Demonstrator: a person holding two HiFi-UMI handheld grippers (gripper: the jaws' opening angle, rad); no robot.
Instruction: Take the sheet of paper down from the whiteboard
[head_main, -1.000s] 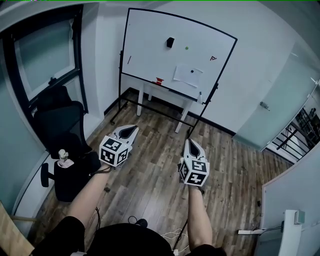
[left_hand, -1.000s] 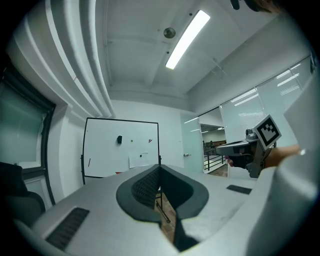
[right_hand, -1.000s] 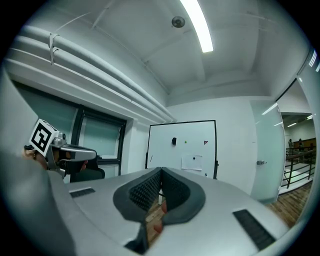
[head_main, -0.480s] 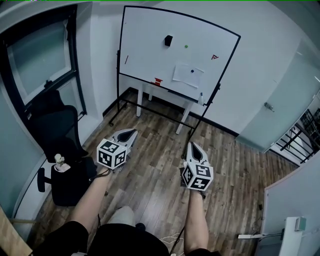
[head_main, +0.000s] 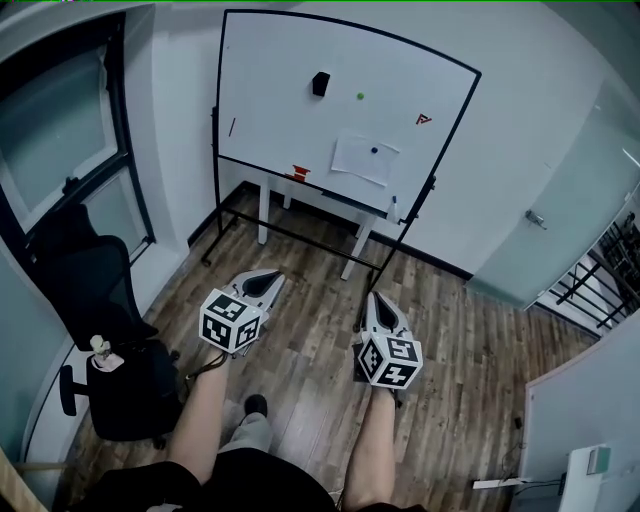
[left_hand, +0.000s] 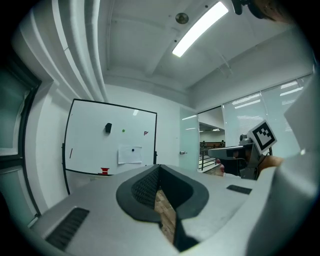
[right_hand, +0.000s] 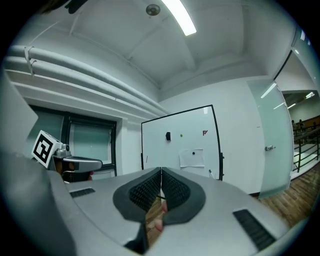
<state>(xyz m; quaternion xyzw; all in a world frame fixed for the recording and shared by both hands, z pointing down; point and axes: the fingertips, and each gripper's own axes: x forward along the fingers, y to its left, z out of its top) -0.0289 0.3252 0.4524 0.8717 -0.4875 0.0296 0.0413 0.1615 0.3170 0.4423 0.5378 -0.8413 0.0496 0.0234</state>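
Note:
A white sheet of paper (head_main: 365, 159) hangs on the standing whiteboard (head_main: 270, 90), pinned by a dark round magnet (head_main: 374, 151). The same paper (left_hand: 130, 154) shows in the left gripper view and, small, the paper (right_hand: 192, 158) in the right gripper view. My left gripper (head_main: 266, 281) is shut and empty, pointing level at the board from some way off. Beside it my right gripper (head_main: 376, 300) is likewise shut with nothing in it. Both hang over the wooden floor, well short of the board.
On the board sit a black eraser (head_main: 320, 83), a green magnet (head_main: 360, 96), a red mark (head_main: 424, 119) and a red item (head_main: 298, 172) on the tray. A white desk (head_main: 335, 206) stands behind the board. A black office chair (head_main: 95, 300) is at left, a glass door (head_main: 545, 215) at right.
The whiteboard has grown larger and shifted left in the head view as I walked toward it. Both grippers moved forward together, still shut.

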